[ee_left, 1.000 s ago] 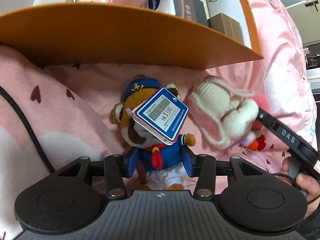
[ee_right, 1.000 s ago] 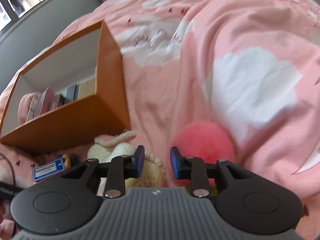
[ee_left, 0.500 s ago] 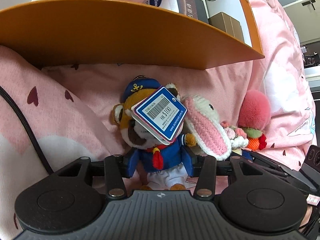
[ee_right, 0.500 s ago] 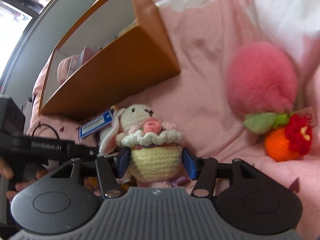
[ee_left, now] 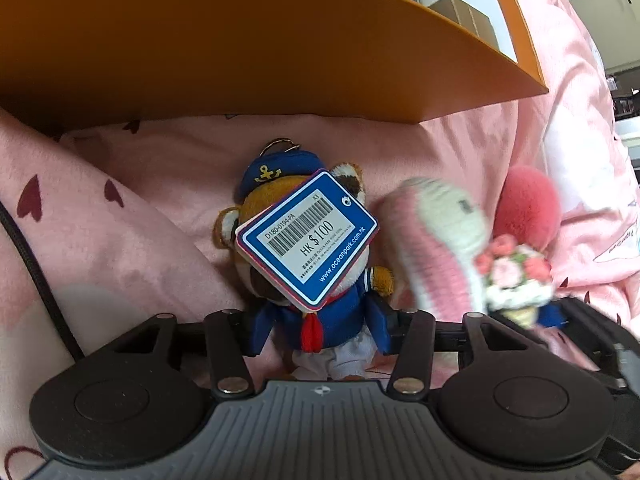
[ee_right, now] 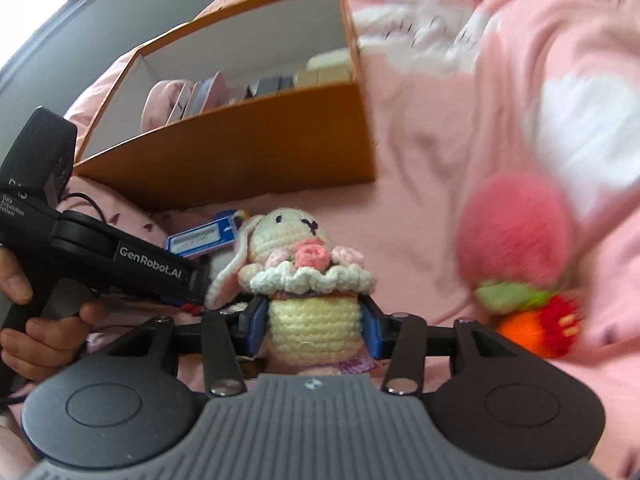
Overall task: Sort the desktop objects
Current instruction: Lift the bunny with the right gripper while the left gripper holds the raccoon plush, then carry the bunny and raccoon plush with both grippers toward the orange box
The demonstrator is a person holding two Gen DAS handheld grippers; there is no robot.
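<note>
Pink bedding [ee_right: 440,128] covers everything, printed with white clouds and dark hearts. Three soft toys lie on it, with two grippers and one orange box. The left gripper [ee_left: 318,330] has its blue pads pressed against both sides of the sailor bear [ee_left: 320,312], whose face hides behind a blue price tag [ee_left: 308,238] at 12 o'clock from the jaws. The right gripper [ee_right: 312,326] is clamped on the cream crocheted base of the bunny toy [ee_right: 310,280], which sits upright with pink roses at its collar. From the left wrist view that bunny shows blurred at 2 o'clock from the bear, just beside it. The third toy, a fuzzy pink pom-pom charm [ee_right: 516,236] with a green leaf and orange-red bit below, lies loose at 3 o'clock from the bunny, apart from it. The orange box [ee_right: 240,148], open-topped and already holding several items, stands at 12 o'clock beyond both toys. A black cable [ee_left: 36,264] trails across the bedding at 9 o'clock from the bear.
</note>
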